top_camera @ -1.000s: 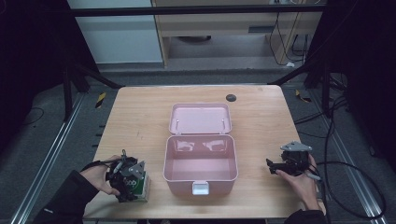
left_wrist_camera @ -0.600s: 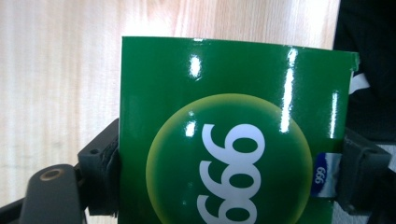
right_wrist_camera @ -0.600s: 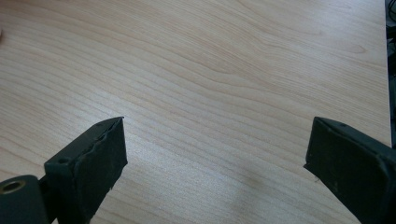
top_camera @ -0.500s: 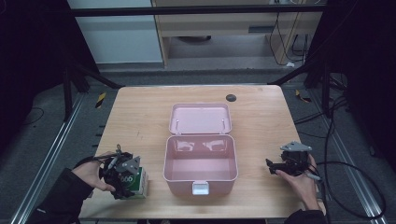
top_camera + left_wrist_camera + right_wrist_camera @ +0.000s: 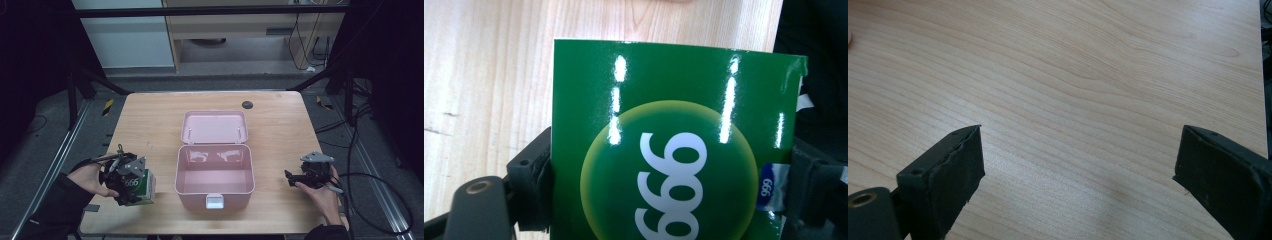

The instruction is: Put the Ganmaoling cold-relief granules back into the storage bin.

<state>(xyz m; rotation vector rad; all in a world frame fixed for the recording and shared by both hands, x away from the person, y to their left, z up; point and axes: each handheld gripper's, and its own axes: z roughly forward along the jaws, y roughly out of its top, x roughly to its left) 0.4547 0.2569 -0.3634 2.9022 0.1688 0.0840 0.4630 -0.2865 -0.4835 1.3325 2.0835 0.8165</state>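
Note:
A glossy green carton [image 5: 674,100] printed with a white "666" sits between my left gripper's [image 5: 671,195] black jaws, which press on its two sides. From above, the left gripper [image 5: 135,184] holds the carton [image 5: 146,186] a little above the table's near left part, left of the pink case. The pink case [image 5: 178,172] lies open and empty, its lid [image 5: 214,127] flat behind it. My right gripper [image 5: 291,176] rests near the table's right edge, pointing toward the case. Its jaws [image 5: 1078,165] stand wide apart over bare wood.
A small dark round disc [image 5: 247,105] lies on the wooden table [image 5: 150,125] behind the lid. Cables trail from both grippers past the table edges. Dark floor and metal frame bars surround the table.
My left gripper has lifted with the green carton in it, rising off the table. The right gripper and the pink case have stayed put.

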